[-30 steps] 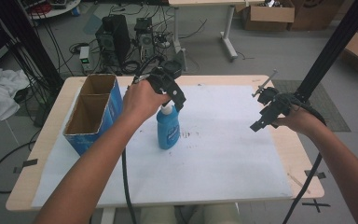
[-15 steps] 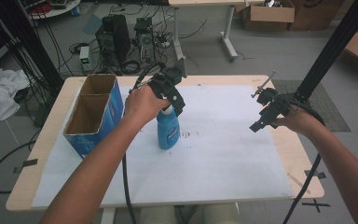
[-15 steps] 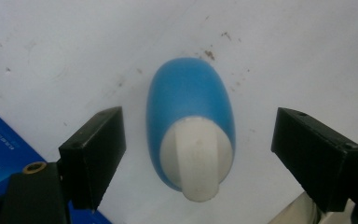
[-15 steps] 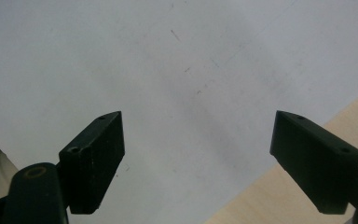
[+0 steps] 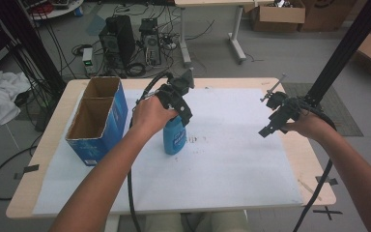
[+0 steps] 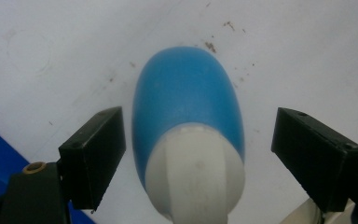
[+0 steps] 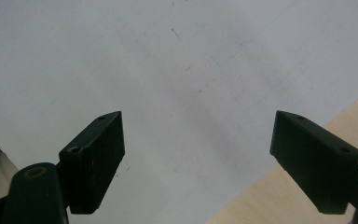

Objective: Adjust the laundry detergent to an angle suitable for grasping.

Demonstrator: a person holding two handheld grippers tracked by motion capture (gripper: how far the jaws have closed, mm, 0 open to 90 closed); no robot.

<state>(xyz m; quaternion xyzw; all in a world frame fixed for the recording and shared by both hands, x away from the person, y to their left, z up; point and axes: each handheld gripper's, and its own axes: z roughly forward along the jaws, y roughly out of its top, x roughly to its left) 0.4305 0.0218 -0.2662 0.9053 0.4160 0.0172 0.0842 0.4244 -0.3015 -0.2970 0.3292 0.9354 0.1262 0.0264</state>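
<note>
A blue bottle (image 5: 175,137) with a white cap stands upright on the white sheet near the table's middle. My left gripper (image 5: 182,107) hovers right over its top. In the left gripper view the bottle (image 6: 186,107) sits between the two wide-apart jaws, white cap (image 6: 195,172) nearest the camera, with a gap on each side; the left gripper (image 6: 198,151) is open. My right gripper (image 5: 271,122) hangs open above the sheet's right side, and in the right gripper view that gripper (image 7: 196,149) has nothing between its jaws.
A blue cardboard box (image 5: 96,121) with two open compartments stands at the table's left, close to the bottle. The white sheet (image 5: 232,164) covers most of the wooden table (image 5: 314,169). A black pole (image 5: 348,48) rises at the right. Computers and cables lie on the floor behind.
My left hand and gripper have shifted slightly over the bottle's top. The bottle stands where it was, and the right gripper has barely moved.
</note>
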